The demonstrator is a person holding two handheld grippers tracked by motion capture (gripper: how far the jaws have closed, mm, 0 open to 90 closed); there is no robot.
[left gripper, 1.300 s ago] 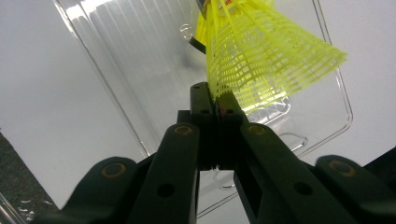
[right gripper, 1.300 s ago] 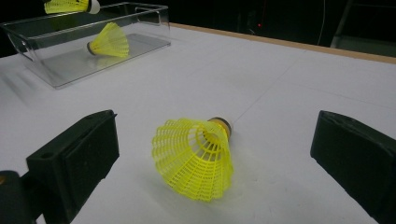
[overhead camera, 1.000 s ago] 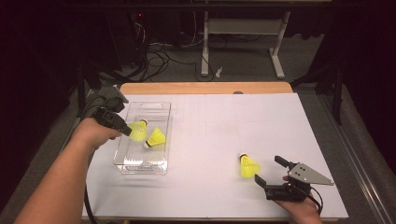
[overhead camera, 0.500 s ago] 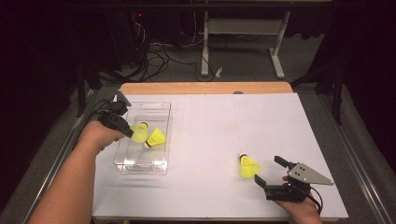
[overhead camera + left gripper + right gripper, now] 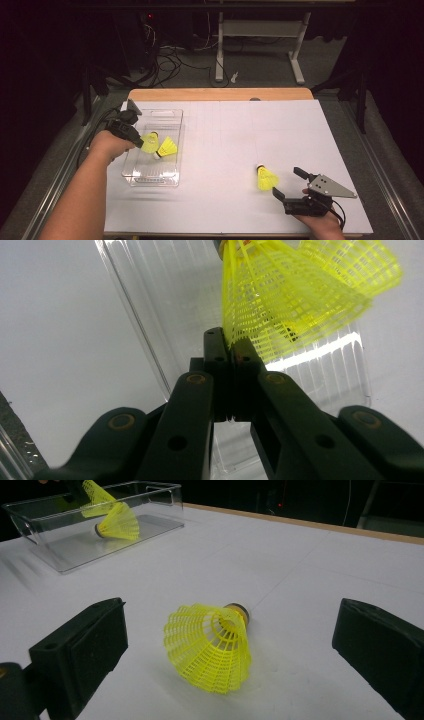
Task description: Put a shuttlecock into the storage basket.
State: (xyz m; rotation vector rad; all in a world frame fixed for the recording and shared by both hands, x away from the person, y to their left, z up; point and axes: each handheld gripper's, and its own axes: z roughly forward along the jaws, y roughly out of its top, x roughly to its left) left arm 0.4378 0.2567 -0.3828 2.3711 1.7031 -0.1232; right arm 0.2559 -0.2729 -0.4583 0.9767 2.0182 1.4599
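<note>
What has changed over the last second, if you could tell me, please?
The left gripper, shut on a shuttlecock, has carried it lower into the clear box. The second shuttlecock there, the third on the table and the open right gripper stayed put.

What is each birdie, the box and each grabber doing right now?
Left gripper: shut on held birdie's skirt.
Held birdie: hanging in the box.
Second birdie: lying in the box.
Third birdie: lying on the table.
Box: open, no lid.
Right gripper: open, behind third birdie.
</note>
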